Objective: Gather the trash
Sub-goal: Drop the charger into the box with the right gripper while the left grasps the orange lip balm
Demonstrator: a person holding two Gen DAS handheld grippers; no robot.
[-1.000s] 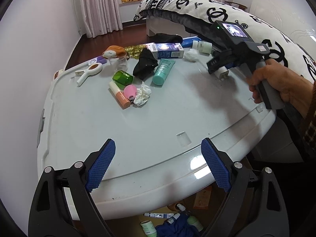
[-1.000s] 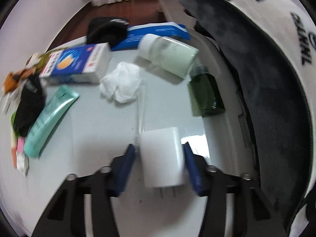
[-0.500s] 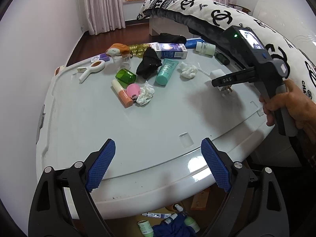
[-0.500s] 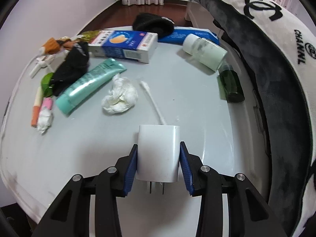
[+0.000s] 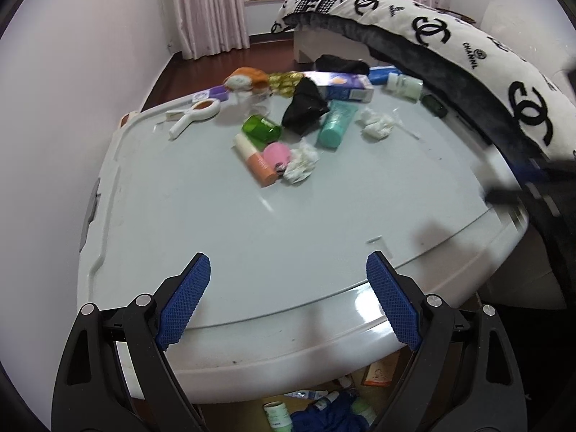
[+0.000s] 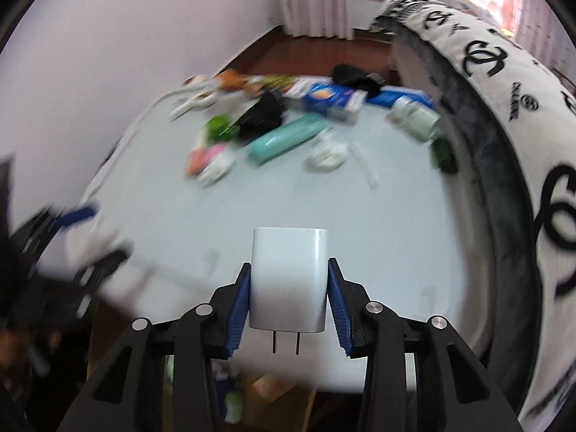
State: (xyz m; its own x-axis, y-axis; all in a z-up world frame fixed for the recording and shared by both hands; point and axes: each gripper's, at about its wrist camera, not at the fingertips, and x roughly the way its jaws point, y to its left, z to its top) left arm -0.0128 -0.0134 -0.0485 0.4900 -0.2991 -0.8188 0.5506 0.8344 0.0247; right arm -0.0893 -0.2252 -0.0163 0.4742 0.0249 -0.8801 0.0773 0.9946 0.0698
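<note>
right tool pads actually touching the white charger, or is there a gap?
Touching. The right wrist view shows both blue pads of the right tool pressed flat against the sides of the white charger, no gap, prongs pointing toward the camera.

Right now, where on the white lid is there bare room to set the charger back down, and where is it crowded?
The white lid is bare across its near half, from the left gripper up to the orange tube and crumpled tissue. A smaller free strip runs along the bed-side edge. The far end is crowded: teal tube, black cloth, blue box.
</note>
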